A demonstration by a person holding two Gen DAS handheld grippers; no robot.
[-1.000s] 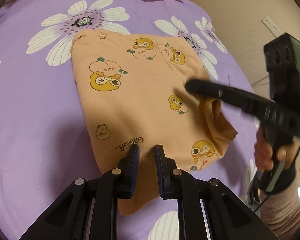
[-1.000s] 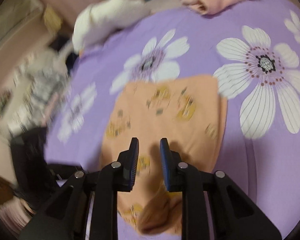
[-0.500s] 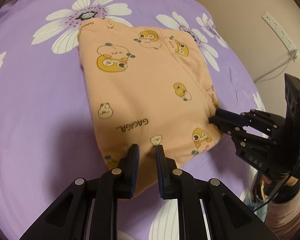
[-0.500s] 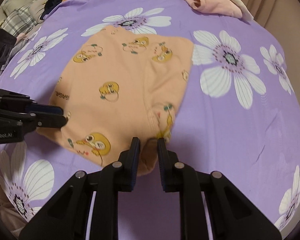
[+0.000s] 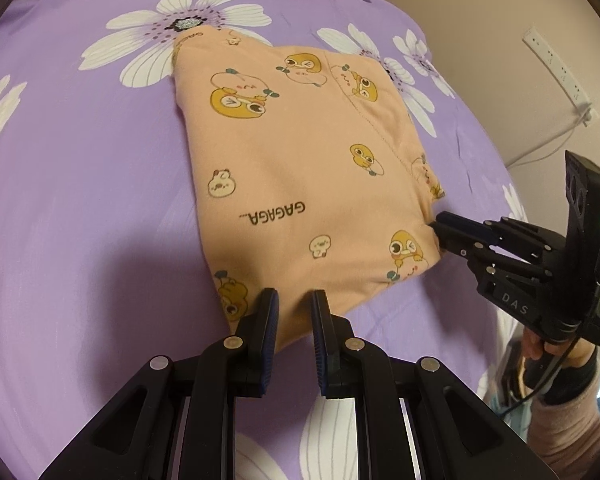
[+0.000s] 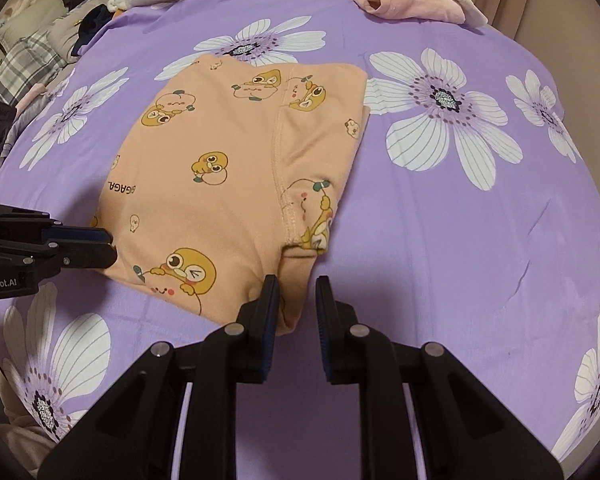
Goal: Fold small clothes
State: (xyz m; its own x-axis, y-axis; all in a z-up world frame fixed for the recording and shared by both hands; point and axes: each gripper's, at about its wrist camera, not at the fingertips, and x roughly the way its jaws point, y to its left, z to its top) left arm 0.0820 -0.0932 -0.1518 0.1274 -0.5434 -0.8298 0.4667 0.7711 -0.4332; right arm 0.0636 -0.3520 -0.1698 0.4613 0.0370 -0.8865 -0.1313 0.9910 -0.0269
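The folded peach cartoon-print garment (image 5: 300,184) lies mid-frame on the purple floral bed sheet (image 5: 80,200). The left tool (image 5: 293,300) and right tool (image 6: 297,286) each stand slightly open at its near edge, gripping nothing. A pinch catching only the top layer could undo the fold. Bare sheet lies all round; a pink garment (image 6: 412,0) sits well apart at the top.
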